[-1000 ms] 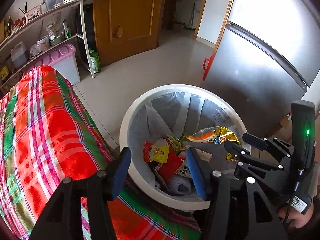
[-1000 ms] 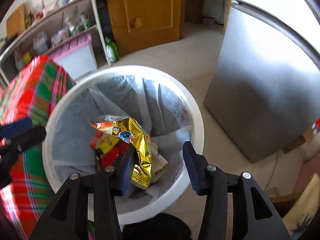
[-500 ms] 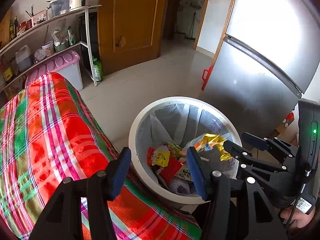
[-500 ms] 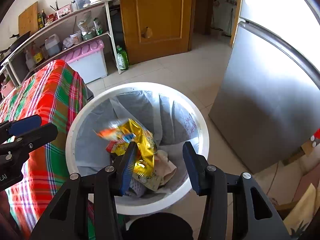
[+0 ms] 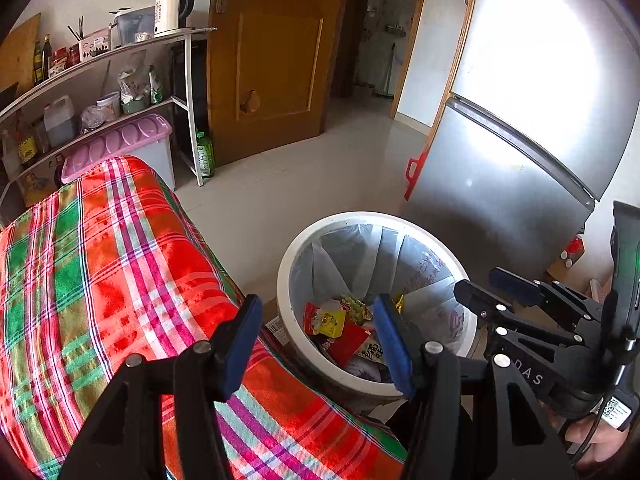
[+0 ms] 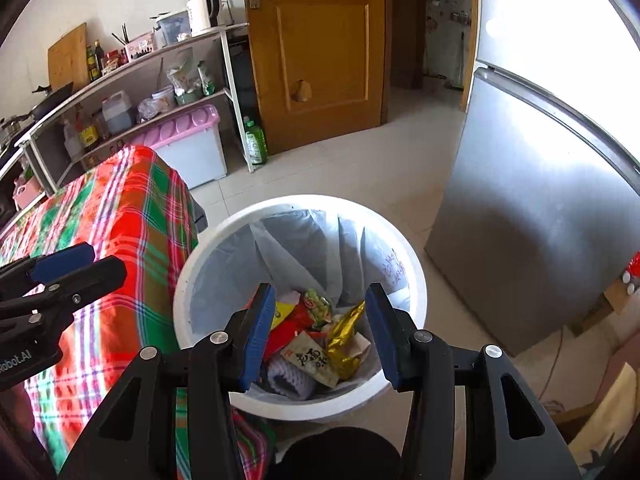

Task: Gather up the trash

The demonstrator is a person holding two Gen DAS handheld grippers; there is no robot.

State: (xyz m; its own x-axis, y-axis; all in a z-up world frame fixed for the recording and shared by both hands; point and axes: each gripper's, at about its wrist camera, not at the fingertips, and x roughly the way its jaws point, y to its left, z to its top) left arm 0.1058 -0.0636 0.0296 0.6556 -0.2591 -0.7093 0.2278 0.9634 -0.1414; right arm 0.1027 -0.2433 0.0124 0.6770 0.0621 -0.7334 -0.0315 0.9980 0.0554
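Where fridge (image 6: pixel 532 232) flanks bin (image 6: pixel 208 264), table (image 6: pixel 120 216) crowds.

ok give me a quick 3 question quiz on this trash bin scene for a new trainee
1. True or false: the right gripper is shut on the gold wrapper.
2. Where does the gold wrapper lie?
A. on the plaid cloth
B. inside the white bin
C. on the floor by the fridge
3. Fill in: the left gripper is open, and nothing is between its ____.

Key:
1. False; its fingers are apart and empty above the bin.
2. B
3. fingers
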